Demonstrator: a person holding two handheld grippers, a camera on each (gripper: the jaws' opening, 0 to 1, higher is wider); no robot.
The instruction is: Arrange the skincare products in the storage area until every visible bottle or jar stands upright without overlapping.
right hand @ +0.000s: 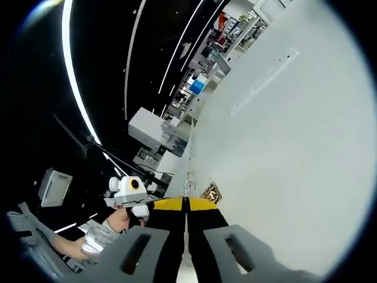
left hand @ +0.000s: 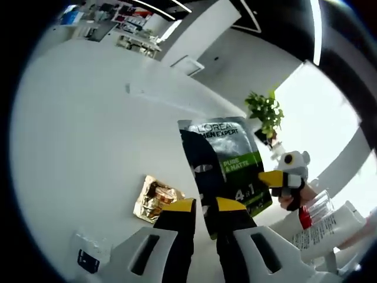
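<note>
Left gripper point(left hand: 205, 206) pinches a dark face-mask sachet point(left hand: 225, 166) at centre frame — upright above the white table point(left hand: 82, 135), a gold packet point(left hand: 155, 198) lower left. Right gripper point(right hand: 185, 203) has its jaws pressed together, empty.

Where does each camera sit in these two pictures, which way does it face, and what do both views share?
Left gripper view: rides on the left gripper, facing a white table; its fingers clamp a L'Oreal sachet.
Right gripper view: rides on the right gripper, rolled sideways, looking along the table toward shelves; its fingers are closed.
Shared: the gold packet, the toy bird, the table.
</note>
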